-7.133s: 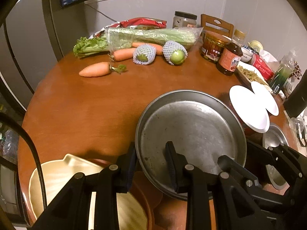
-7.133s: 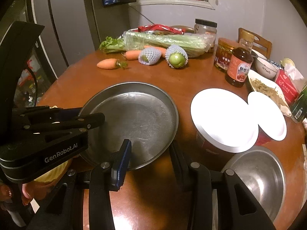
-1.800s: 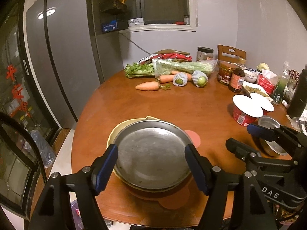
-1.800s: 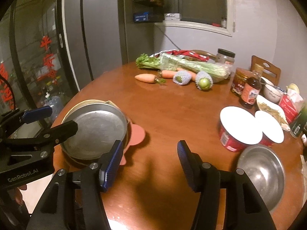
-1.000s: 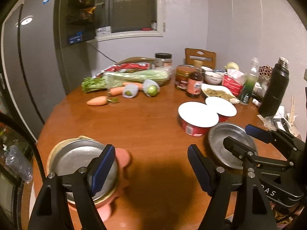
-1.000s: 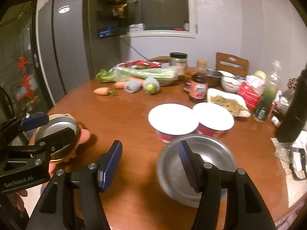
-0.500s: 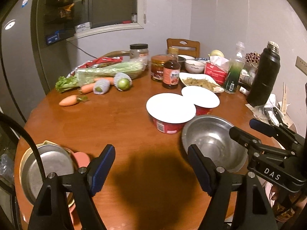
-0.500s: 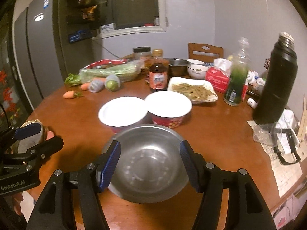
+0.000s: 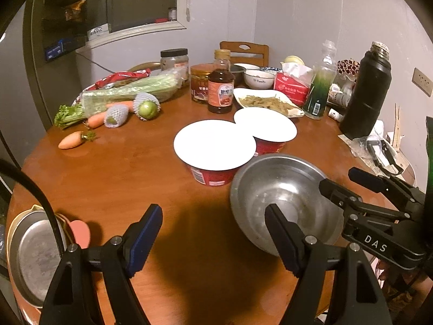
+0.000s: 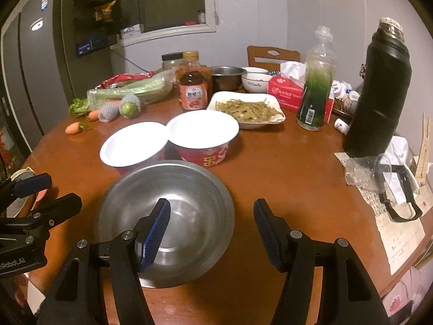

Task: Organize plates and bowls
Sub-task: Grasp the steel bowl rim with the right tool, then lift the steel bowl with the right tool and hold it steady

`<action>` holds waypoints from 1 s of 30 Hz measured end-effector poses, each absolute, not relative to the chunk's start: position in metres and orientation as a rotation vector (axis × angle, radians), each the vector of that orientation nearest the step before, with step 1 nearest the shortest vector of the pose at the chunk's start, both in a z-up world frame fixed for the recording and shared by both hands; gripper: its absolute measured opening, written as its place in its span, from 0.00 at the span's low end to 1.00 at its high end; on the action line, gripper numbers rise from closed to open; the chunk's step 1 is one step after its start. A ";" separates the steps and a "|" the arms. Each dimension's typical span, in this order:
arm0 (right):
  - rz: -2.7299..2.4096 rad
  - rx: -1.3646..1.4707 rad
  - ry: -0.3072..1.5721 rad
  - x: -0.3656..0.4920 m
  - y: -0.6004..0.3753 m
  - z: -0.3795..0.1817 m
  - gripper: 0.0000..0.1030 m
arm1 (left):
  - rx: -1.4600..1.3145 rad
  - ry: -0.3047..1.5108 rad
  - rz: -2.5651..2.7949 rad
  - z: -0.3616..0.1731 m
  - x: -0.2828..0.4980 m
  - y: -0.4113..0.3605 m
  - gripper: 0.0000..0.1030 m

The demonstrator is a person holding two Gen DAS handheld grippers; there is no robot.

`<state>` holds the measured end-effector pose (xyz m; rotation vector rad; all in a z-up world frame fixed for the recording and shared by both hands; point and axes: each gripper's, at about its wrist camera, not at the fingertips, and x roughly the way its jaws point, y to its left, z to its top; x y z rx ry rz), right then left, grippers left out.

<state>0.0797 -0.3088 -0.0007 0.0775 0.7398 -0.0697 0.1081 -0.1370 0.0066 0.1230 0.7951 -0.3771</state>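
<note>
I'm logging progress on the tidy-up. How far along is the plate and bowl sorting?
Partly done. The metal plate already sits stacked on dishes at the table's edge. Both grippers, left and right, are open and empty, the right one over the steel bowl. That bowl remains unstacked.

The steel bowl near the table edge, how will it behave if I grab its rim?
The steel bowl looks thin and rigid, so probably light. Its smooth, shiny rim may slip between pads. Empty and round-bottomed, it could tilt when lifted from one side.
</note>
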 end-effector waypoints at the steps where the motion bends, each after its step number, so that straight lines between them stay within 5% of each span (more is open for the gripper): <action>1: -0.069 0.079 0.743 0.080 -0.310 -0.002 0.64 | 0.123 0.798 -0.379 0.006 0.109 -0.138 0.75; 22: -0.027 0.122 0.796 0.095 -0.323 -0.027 0.59 | 0.099 0.890 -0.404 -0.025 0.130 -0.157 0.75; 28: 0.000 0.119 0.807 0.100 -0.321 -0.033 0.42 | 0.080 0.925 -0.430 -0.032 0.136 -0.163 0.59; 30: 0.007 0.103 0.802 0.100 -0.319 -0.033 0.38 | 0.077 0.939 -0.445 -0.035 0.139 -0.165 0.45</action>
